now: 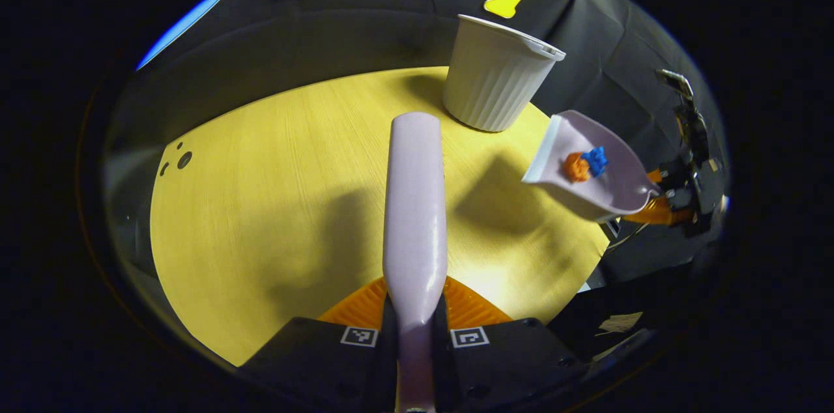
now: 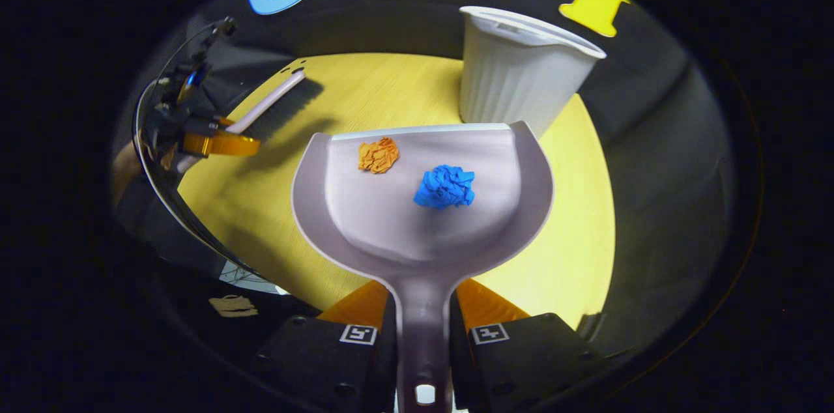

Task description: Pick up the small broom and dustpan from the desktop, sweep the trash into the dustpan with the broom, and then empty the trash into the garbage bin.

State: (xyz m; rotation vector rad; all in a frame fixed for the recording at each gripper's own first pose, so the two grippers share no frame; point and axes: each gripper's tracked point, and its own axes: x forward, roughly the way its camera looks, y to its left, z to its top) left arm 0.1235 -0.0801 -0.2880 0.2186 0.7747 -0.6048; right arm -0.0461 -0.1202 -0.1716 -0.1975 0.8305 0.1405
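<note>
Your right gripper [image 2: 420, 335] jaws clamp the dustpan [image 2: 423, 204] handle; orange wad [image 2: 378, 155] and blue wad [image 2: 445, 186] lie loose ahead, bin [image 2: 521, 84] beyond. Premature tilting spills them short. Left gripper [image 1: 415, 335] jaws clamp the broom [image 1: 415, 204]

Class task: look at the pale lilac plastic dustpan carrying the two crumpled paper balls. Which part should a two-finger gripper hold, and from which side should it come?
Grip the pale lilac plastic dustpan by its narrow flat handle, approaching from the rear, opposite the open lip. The handle fits between two fingers, and the wide curved pan would not. The right gripper holds it this way, keeping the orange paper ball and blue paper ball inside.
</note>
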